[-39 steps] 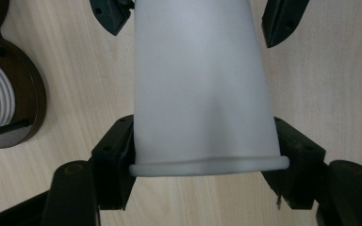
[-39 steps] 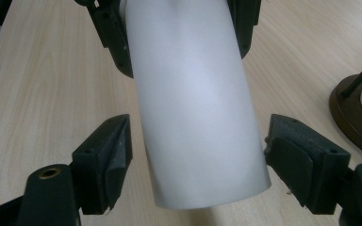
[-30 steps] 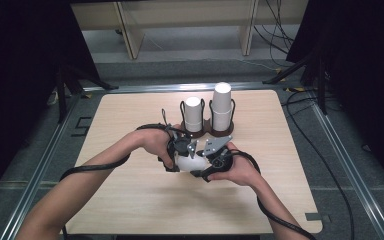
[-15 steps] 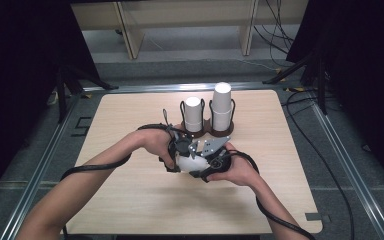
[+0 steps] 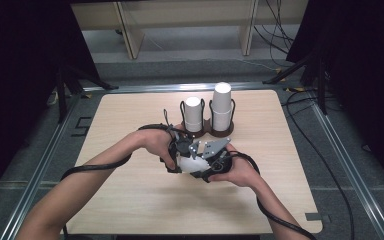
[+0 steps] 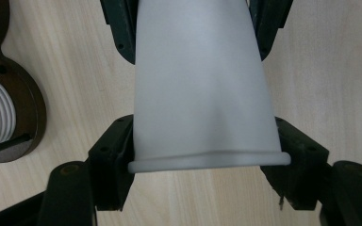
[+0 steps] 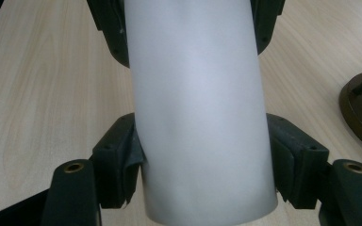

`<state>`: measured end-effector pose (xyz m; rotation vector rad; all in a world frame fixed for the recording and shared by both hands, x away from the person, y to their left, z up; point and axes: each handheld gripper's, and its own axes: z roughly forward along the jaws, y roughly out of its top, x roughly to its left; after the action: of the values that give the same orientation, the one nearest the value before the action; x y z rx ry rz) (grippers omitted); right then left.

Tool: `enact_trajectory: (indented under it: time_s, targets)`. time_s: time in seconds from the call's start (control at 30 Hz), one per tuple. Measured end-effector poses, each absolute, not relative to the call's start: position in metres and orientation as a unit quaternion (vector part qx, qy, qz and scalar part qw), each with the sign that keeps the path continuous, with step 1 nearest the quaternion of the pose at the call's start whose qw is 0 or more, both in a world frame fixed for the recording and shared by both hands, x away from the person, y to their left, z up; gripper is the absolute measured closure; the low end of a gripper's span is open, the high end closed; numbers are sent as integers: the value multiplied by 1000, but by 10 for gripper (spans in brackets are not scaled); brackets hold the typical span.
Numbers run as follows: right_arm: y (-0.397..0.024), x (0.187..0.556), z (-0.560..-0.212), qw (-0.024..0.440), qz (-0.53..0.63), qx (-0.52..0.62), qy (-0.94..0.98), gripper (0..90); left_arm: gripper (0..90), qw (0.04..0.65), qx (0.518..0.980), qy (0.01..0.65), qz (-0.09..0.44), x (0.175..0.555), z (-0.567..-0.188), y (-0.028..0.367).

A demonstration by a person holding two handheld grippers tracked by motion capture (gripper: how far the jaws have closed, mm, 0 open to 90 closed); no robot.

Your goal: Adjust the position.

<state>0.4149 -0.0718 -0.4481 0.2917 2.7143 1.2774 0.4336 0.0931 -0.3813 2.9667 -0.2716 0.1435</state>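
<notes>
A white paper cup (image 5: 186, 163) lies level between my two grippers above the middle of the table (image 5: 130, 210). My left gripper (image 6: 205, 136) grips the cup (image 6: 202, 84) just above its rolled rim, and its jaws have just eased a little wider while still touching it. My right gripper (image 7: 205, 141) clamps the narrower end of the cup (image 7: 198, 94), its jaws having just closed in on it. In the high view the left gripper (image 5: 177, 150) and the right gripper (image 5: 207, 159) face each other, a hand around each.
A dark brown cup holder (image 5: 221, 133) stands just behind the hands, with a stack of white cups (image 5: 193, 114) in its left ring and a taller stack (image 5: 221, 106) in its right. Its base shows at the left (image 6: 14, 94) and at the right (image 7: 360, 110). Cables trail off toward the near table edge.
Both hands stay where they were at the table's middle. The cup remains between the two grippers with no clear shift.
</notes>
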Motion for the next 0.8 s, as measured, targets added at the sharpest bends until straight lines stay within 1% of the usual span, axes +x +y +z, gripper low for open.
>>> enact_trajectory:
  time_s: [0.1, 0.17, 0.2, 0.3, 0.33, 0.37, 0.4, 0.43, 0.47, 0.57, 0.63, 0.7, 0.8]
  targets:
    - [-74, 414, -449, 74, 422, 88, 899, 341, 266, 100, 989, -99, 52, 434, -383, 95]
    - [-75, 414, -450, 89, 427, 78, 897, 341, 197, 117, 987, -91, 61, 435, -383, 97]
    - [-76, 412, -450, 87, 425, 83, 897, 341, 152, 125, 986, -90, 65, 436, -383, 99]
    - [-78, 413, -449, 104, 432, 76, 892, 342, 131, 154, 982, -81, 77, 438, -383, 104]
    - [-80, 412, -450, 103, 434, 83, 891, 342, 122, 172, 979, -71, 78, 437, -384, 106]
    - [-81, 412, -450, 104, 436, 84, 890, 342, 113, 172, 979, -76, 83, 438, -382, 107]
    - [-82, 412, -450, 110, 437, 85, 888, 342, 103, 189, 977, -64, 80, 437, -383, 109]
    - [-83, 411, -450, 105, 439, 95, 887, 343, 93, 192, 975, -67, 85, 438, -382, 111]
    - [-85, 412, -450, 115, 442, 90, 885, 342, 83, 199, 974, -62, 89, 438, -382, 112]
    - [-89, 411, -449, 122, 449, 97, 880, 342, 56, 217, 970, -53, 99, 439, -380, 118]
    - [-91, 411, -449, 123, 457, 102, 875, 342, 37, 233, 966, -43, 104, 439, -381, 122]
    - [-94, 411, -450, 134, 463, 103, 870, 342, 19, 247, 963, -33, 107, 437, -382, 126]
    - [-99, 409, -452, 135, 472, 119, 863, 342, 16, 282, 953, -6, 111, 437, -387, 133]
